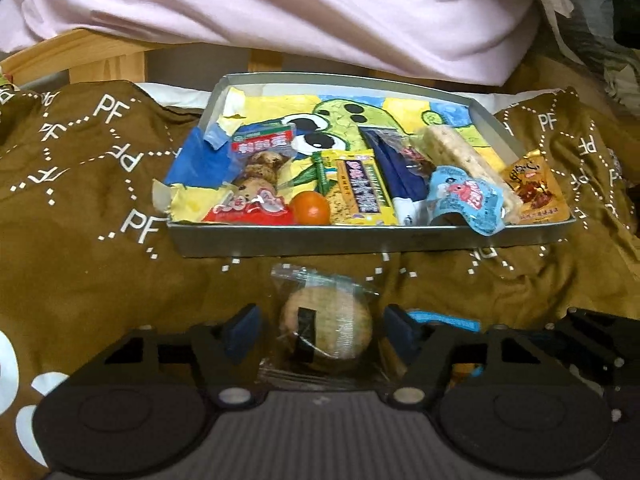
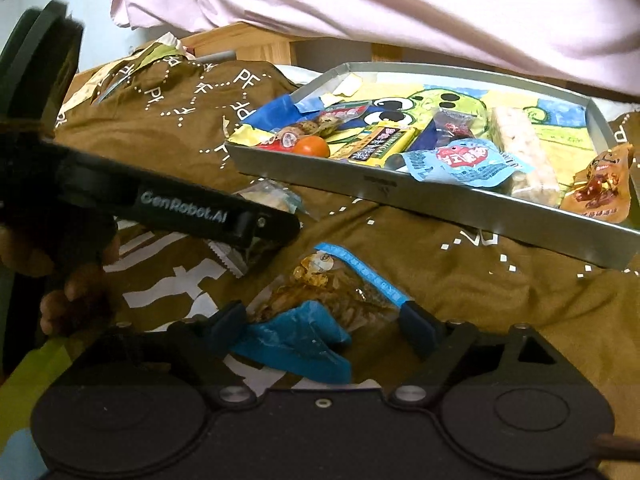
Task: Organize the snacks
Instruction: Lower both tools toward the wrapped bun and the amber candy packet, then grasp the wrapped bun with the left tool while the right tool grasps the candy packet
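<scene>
A round biscuit in a clear wrapper [image 1: 326,324] lies on the brown printed cloth, just in front of the grey metal tray [image 1: 360,238]. My left gripper [image 1: 320,326] straddles it, with a small gap between each blue pad and the biscuit. In the right wrist view, a clear packet of brown snack with blue ends [image 2: 320,304] lies on the cloth. My right gripper [image 2: 320,318] has both pads against the packet's edges. The tray [image 2: 400,192] holds several snacks and a small orange fruit [image 1: 310,208].
Pink bedding [image 1: 320,12] and a wooden frame rise behind the tray. The left gripper's black housing [image 2: 180,208], held by a hand [image 2: 68,296], crosses the left of the right wrist view. A gold packet [image 1: 536,188] leans over the tray's right corner.
</scene>
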